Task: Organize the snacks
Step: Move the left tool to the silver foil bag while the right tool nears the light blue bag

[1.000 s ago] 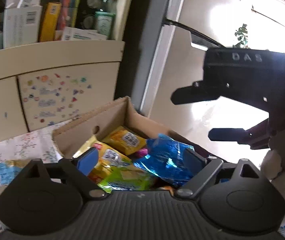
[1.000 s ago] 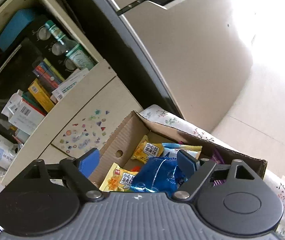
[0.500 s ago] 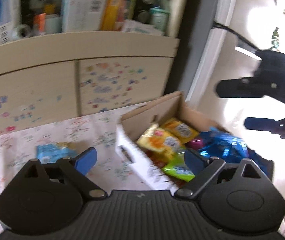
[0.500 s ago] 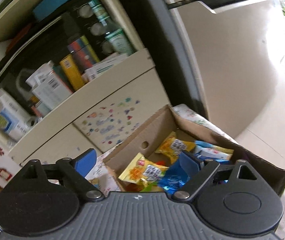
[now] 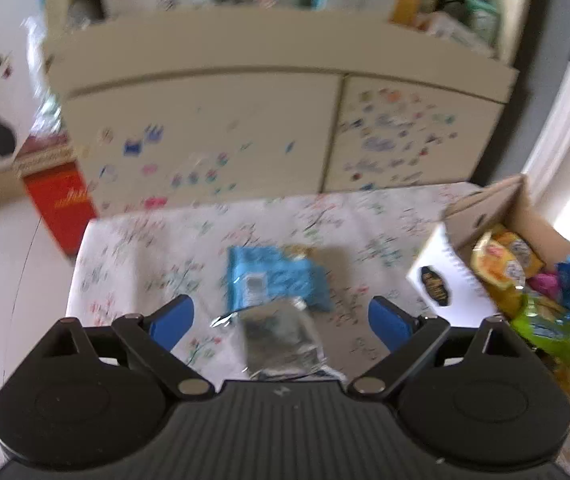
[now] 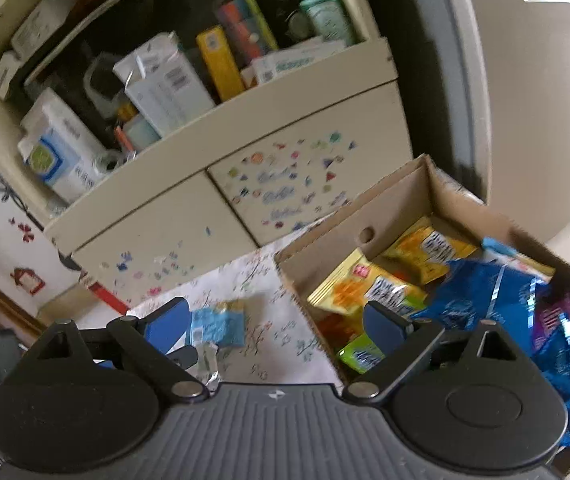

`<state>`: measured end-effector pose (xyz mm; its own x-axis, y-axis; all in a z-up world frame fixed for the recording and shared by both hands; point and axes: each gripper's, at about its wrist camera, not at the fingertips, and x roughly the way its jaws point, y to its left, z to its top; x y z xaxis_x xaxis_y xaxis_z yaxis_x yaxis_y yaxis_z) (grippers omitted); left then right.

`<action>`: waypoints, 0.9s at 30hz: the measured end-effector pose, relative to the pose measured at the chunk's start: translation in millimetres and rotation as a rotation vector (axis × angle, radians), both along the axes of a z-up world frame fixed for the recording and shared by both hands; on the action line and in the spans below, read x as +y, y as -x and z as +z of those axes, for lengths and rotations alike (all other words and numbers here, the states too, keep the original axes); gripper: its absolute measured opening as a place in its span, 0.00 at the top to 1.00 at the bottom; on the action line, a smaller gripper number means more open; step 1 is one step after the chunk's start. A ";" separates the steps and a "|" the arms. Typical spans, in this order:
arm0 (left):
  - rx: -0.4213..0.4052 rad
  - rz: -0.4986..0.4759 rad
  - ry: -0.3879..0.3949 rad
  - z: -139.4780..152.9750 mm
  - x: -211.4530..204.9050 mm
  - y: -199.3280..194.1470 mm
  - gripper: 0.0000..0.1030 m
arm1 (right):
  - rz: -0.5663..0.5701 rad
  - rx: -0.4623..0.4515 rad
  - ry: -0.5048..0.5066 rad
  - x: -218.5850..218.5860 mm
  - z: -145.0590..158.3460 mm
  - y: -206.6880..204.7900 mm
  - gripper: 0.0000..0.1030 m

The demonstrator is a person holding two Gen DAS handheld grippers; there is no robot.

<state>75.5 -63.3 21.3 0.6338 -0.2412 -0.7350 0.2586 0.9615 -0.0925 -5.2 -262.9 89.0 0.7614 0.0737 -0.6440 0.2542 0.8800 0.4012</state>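
Note:
A cardboard box [image 5: 481,212] full of snack packets stands at the right end of the flowered tablecloth [image 5: 157,248]. Left of it on the cloth lie a light blue packet [image 5: 273,280] and a silver foil packet [image 5: 281,340]. My left gripper [image 5: 281,320] hangs open above these two, touching neither. My right gripper [image 6: 275,324] is over the box's near left corner; its jaws are opening and hold nothing. In the right wrist view the box [image 6: 349,224] holds yellow packets [image 6: 365,288], a green one [image 6: 359,354] and a big blue bag [image 6: 481,300]. The light blue packet [image 6: 217,326] lies left of it.
A cream cabinet [image 5: 205,128] with stickers on its doors stands right behind the table, its open shelf [image 6: 165,92] crowded with boxes and bottles. A red box [image 5: 61,204] sits on the floor at the table's left end. A pale refrigerator [image 6: 525,120] rises behind the cardboard box.
Both views have swung left, away from the box's inside toward the tablecloth. The light blue and silver packets have come between the left fingers. The right jaws stand a little wider.

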 end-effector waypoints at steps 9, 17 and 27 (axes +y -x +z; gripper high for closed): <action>0.084 0.013 0.000 -31.4 -8.6 -12.9 0.09 | 0.043 0.021 -0.004 16.1 -6.2 -8.6 0.06; 0.078 0.018 -0.070 -48.6 -14.6 -16.0 0.14 | 0.068 0.031 0.001 25.4 -9.5 -14.6 0.06; 0.101 0.051 -0.041 -55.3 19.8 -8.1 0.32 | 0.122 0.053 0.021 38.7 -21.1 -26.8 0.06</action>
